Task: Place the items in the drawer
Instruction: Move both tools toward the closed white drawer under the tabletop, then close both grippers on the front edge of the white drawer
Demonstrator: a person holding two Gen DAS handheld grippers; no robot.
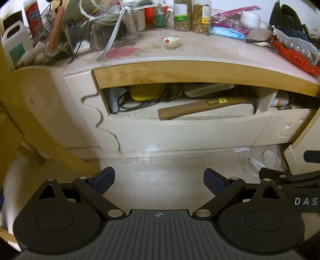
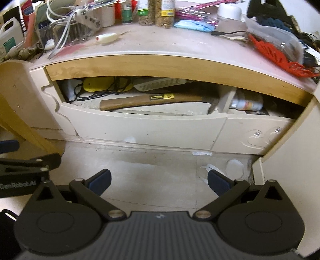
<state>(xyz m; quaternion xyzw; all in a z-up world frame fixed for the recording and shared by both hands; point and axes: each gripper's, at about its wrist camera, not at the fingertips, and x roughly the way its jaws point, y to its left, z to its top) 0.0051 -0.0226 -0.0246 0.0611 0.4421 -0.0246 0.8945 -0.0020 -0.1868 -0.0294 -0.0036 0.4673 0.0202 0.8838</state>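
A cream drawer (image 1: 180,130) (image 2: 152,124) stands partly pulled out under the desk top. Inside lie a wooden-handled hammer (image 1: 202,108) (image 2: 152,101), a yellow device (image 1: 147,92) (image 2: 98,84) with black cables, and a flat beige box (image 1: 208,90) (image 2: 160,84). A white bottle (image 1: 280,100) (image 2: 247,104) lies in the right compartment. My left gripper (image 1: 159,181) is open and empty, low in front of the drawer above the floor. Beside it, my right gripper (image 2: 159,181) is open and empty too, a little further right.
The desk top (image 1: 200,50) (image 2: 180,46) is cluttered: jars (image 1: 192,16) (image 2: 156,12), a white screwdriver handle (image 1: 172,42) (image 2: 106,38), a red mesh item (image 1: 294,56) (image 2: 276,58), cables, a white jug (image 1: 14,44). A wooden chair frame (image 1: 36,130) stands at left. White lids lie on the floor (image 2: 234,168).
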